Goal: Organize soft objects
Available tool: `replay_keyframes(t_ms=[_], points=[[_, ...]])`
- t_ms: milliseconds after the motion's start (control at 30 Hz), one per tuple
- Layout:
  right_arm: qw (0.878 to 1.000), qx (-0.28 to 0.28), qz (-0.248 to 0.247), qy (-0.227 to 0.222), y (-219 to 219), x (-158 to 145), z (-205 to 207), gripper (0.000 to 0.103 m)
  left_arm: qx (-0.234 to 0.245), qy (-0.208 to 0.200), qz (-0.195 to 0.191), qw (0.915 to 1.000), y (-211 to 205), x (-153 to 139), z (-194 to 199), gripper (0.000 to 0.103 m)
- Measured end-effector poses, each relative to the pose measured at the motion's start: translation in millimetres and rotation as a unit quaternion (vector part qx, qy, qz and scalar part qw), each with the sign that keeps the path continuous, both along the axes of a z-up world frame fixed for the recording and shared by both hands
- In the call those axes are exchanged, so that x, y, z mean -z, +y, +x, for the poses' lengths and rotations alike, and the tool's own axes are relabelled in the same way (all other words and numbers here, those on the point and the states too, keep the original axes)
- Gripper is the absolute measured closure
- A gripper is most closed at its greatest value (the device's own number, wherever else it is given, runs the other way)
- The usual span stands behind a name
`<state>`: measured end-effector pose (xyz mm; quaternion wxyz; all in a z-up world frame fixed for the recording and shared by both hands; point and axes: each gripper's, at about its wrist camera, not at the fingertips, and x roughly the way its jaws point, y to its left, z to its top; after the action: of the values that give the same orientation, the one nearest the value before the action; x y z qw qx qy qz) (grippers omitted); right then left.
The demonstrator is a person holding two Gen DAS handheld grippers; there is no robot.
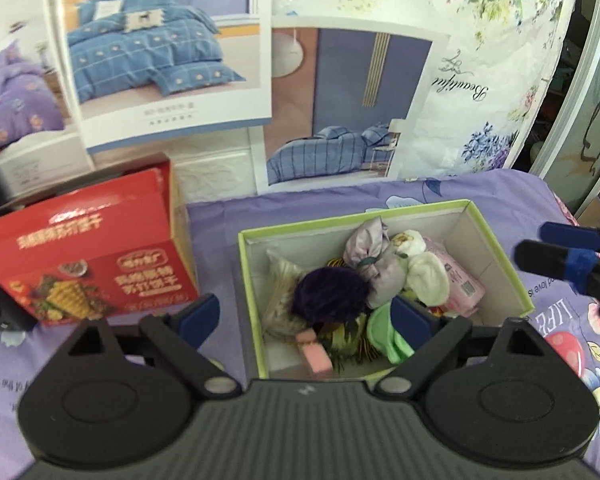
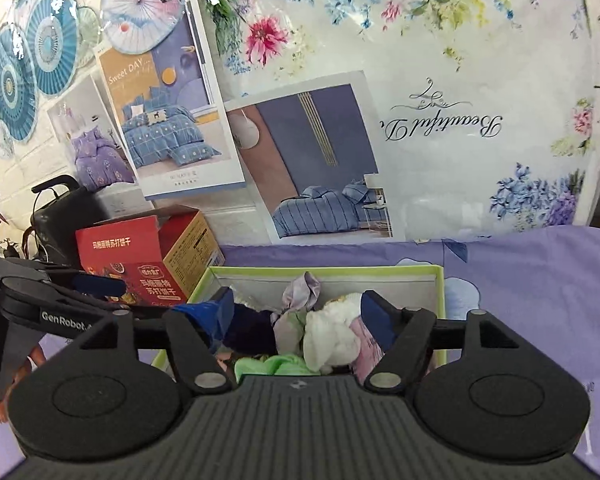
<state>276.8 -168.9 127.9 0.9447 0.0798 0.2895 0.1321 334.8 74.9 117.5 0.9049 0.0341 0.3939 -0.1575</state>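
Here, box rim [image 1: 496, 240]; left tongs [image 1: 308, 312] agape

The green-rimmed box [image 1: 496, 236] stands open-topped, crammed with soft things except bare floor at its 1 o'clock corner. At 9 o'clock the red carton [image 1: 88, 264] blocks passage; purple-sheeted counter [image 1: 500, 192] between them and at 3 o'clock lies free.

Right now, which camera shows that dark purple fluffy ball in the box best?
The left wrist view: the dark purple ball lies in the green-rimmed box, seen whole from above. In the right wrist view only a dark patch shows, partly behind a blue finger.
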Motion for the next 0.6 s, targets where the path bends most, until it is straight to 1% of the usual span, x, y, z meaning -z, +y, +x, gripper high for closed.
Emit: replay_keyframes(t_ms=[100,233,467,500,533,567,600], points=[[1.0,0.011,0.002,-0.013,-7.7,-5.0,-23.1,0.044,-0.016,-0.012,-0.001,0.9998,4.7,-4.5,-21.9,0.011],[0.999,0.021,0.012,-0.023,-15.3,-6.6,-56.0,0.043,-0.029,-0.028,-0.013,0.9991,10.6,-10.7,-57.6,0.011],[0.998,0.032,0.044,-0.036,-21.7,-7.3,-105.4,0.042,-0.025,-0.047,-0.027,0.9982,14.3,-25.3,-109.0,0.011],[0.998,0.032,0.045,-0.039,-22.3,-7.9,-111.8,0.042,-0.024,-0.051,-0.028,0.998,14.6,-27.5,-115.8,0.01],[0.997,0.035,0.048,-0.042,-23.1,-8.5,-118.1,0.042,-0.025,-0.054,-0.029,0.9978,14.7,-29.3,-122.4,0.006],[0.997,0.038,0.05,-0.048,-24.3,-9.4,-125.4,0.042,-0.026,-0.059,-0.03,0.9975,14.6,-31.1,-129.7,0.005],[0.996,0.039,0.052,-0.053,-25.5,-10.1,-132.2,0.041,-0.028,-0.065,-0.032,0.997,14.5,-32.8,-137.0,0.006]])
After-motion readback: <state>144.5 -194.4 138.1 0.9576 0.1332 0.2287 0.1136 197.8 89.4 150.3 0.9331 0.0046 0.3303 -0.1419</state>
